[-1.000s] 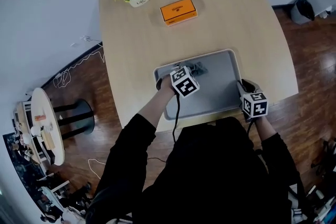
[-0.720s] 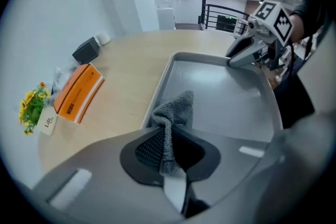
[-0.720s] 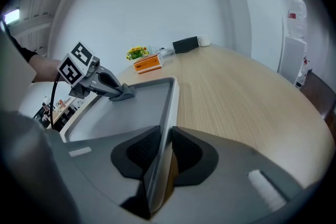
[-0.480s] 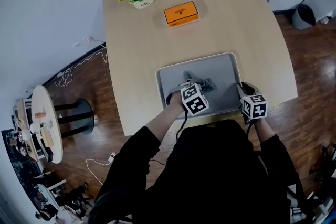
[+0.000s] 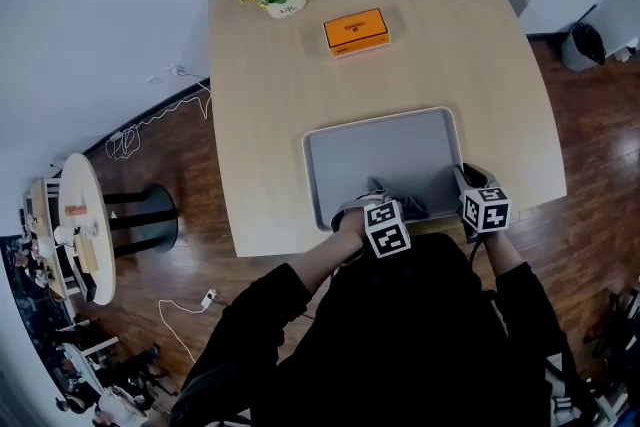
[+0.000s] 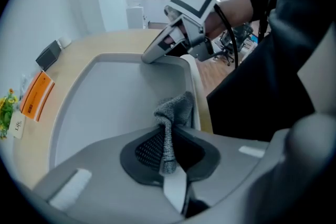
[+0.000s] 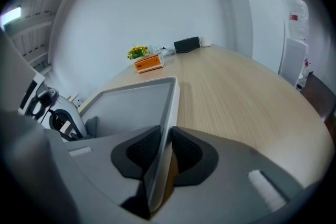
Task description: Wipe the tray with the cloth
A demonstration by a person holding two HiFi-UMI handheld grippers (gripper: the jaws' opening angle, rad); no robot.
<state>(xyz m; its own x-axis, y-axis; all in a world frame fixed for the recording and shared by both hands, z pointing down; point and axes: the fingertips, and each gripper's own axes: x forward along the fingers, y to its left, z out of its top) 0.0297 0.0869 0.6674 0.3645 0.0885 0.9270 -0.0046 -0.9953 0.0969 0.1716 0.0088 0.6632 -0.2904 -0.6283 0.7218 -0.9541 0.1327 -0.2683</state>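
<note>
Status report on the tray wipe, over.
Left gripper shut on grey knitted cloth, at near edge of grey plastic tray. Right gripper shut on tray's right rim. Nothing blocking the cloth.

tray [image 5: 390, 145] at near edge of table [image 5: 450, 45] | cloth [image 5: 405, 203] in tray, at left gripper [image 5: 372, 205] | right gripper [image 5: 466, 177] on tray's right rim | orange box [image 5: 356, 31] beyond

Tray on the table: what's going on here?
A person is wiping a grey tray on the wooden table with two handheld grippers. The left gripper is shut on a grey cloth, which reaches the tray floor close to the near rim. The right gripper is clamped on the tray's right rim by the near corner, apparently steadying it.
</note>
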